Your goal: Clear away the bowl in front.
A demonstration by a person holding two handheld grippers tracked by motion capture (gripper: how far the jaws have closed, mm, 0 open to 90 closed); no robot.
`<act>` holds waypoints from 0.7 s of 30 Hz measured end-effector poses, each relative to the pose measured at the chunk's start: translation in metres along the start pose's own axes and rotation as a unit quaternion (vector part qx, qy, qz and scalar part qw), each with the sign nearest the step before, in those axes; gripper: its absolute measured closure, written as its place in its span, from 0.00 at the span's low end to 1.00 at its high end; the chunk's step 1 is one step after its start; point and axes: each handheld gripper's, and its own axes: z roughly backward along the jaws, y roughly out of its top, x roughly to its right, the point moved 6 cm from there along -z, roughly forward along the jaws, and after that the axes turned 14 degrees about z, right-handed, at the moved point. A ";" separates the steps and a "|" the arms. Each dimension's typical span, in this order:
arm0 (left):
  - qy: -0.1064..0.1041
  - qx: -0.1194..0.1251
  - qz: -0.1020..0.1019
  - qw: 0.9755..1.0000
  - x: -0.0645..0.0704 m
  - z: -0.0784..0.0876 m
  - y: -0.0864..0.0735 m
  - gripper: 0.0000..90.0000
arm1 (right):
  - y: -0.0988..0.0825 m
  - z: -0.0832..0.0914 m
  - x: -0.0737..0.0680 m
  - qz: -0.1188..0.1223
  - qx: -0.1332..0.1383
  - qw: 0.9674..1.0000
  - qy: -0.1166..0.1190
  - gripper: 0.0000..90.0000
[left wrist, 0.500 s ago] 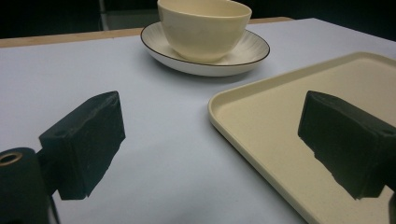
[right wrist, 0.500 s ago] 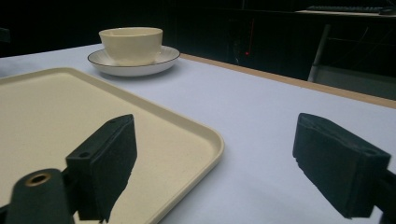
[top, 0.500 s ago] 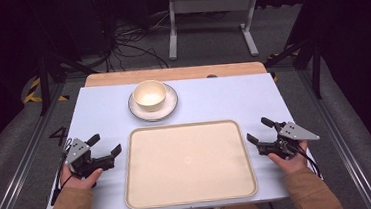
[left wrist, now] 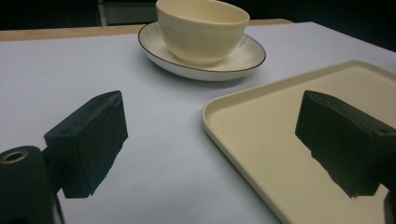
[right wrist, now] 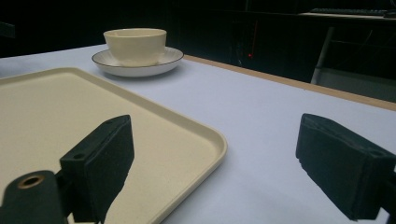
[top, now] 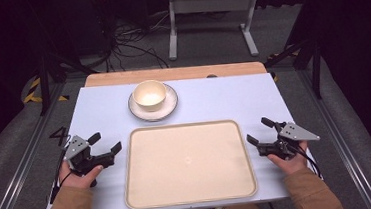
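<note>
From the high view we look forward and down over the whole table [top: 213, 100]. The left gripper view sits low, close to the tabletop, facing the tray [left wrist: 280, 140] corner and the bowl [left wrist: 203, 28]. The right gripper view sits equally low at the opposite tray edge. All three views share the tray, bowl and plate [right wrist: 140, 67].

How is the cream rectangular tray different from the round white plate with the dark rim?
The cream rectangular tray has rounded corners and a raised lip; the round white plate with the dark rim is a shallow circle. The tray is much larger. The tray lies empty at the near edge between both grippers; the plate sits farther back and carries a cream bowl. Both rest flat on the pale tabletop.
</note>
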 end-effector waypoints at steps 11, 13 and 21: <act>-0.001 0.006 -0.005 1.000 0.010 0.005 0.027 0.15 | 0.000 0.000 0.000 -0.002 -0.002 1.000 -0.004 0.16; -0.003 0.007 -0.008 1.000 0.011 0.006 0.030 0.16 | 0.000 0.000 0.000 -0.001 -0.002 1.000 -0.005 0.16; -0.021 0.021 0.011 0.999 0.021 -0.003 0.049 0.17 | 0.000 0.001 0.000 0.000 0.003 1.000 -0.005 0.16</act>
